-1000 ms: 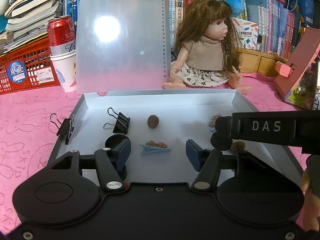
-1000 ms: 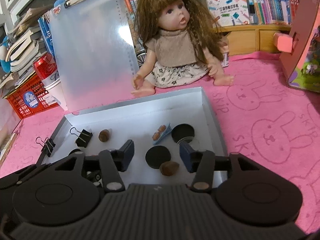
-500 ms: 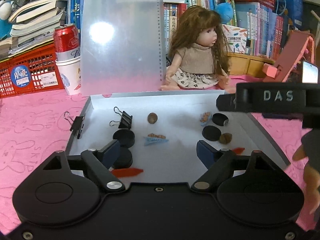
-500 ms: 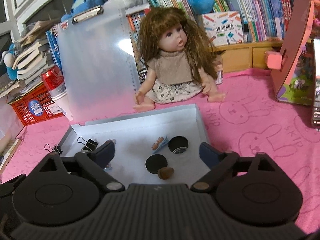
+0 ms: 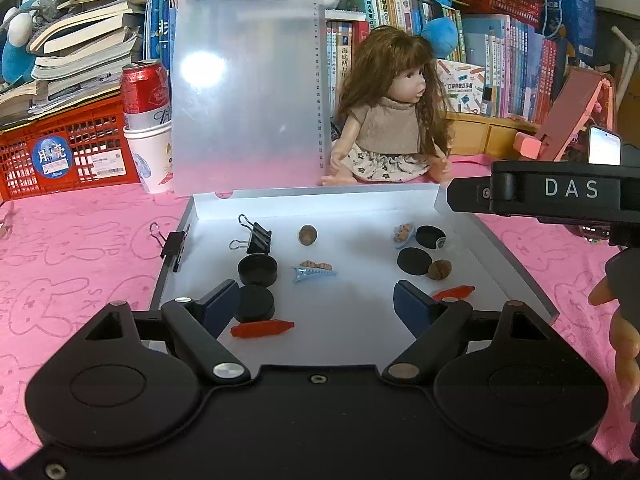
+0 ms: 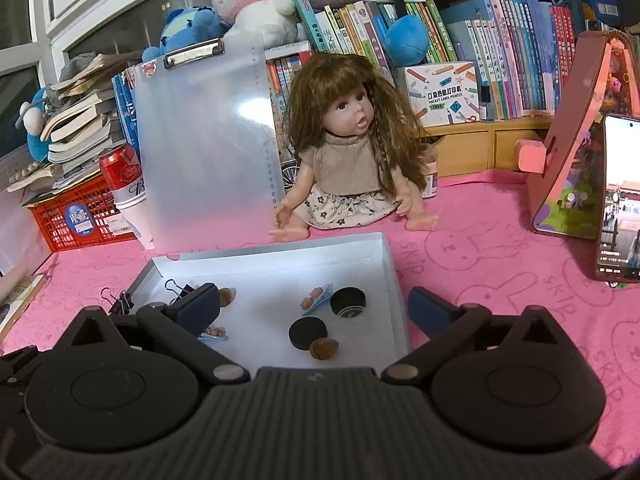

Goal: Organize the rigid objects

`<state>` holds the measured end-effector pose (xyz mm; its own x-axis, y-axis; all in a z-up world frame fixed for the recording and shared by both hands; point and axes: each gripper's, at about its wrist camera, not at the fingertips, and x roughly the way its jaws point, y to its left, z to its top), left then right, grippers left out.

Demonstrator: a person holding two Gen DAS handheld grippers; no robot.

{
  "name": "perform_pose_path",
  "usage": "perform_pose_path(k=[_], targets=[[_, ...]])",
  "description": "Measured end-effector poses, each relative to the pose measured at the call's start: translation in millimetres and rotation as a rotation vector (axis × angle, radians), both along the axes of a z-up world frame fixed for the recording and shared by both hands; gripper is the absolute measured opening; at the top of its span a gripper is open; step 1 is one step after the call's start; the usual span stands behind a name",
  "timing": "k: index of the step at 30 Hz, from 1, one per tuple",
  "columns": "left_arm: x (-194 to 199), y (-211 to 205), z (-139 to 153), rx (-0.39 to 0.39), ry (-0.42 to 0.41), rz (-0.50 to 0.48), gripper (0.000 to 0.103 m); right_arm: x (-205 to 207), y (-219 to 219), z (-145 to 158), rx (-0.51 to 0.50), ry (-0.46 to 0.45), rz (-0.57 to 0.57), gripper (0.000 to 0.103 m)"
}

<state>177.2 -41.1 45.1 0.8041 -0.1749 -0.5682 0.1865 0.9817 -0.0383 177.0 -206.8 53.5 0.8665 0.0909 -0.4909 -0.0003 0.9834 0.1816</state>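
Pink cloth bears tray; pucks seemingly beside left hand-held gripper.

Tray sitting on counter, doll and clipboard standing behind it. Inside tray: binder clip lying far left, walnut right of it, hair clip lying nearer, two caps sitting left. Second binder clip gripping tray's left wall.

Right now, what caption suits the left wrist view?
Open left tool above a white tray of binder clips, black caps and walnuts.
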Motion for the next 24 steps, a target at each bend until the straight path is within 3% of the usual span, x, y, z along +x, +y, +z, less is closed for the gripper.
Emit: perform_pose_path(k=[24], targets=[[-22, 16, 5, -0.001, 0.004, 0.031, 0.084, -26, 2, 1, -0.06, -0.025, -0.002, 0.103]])
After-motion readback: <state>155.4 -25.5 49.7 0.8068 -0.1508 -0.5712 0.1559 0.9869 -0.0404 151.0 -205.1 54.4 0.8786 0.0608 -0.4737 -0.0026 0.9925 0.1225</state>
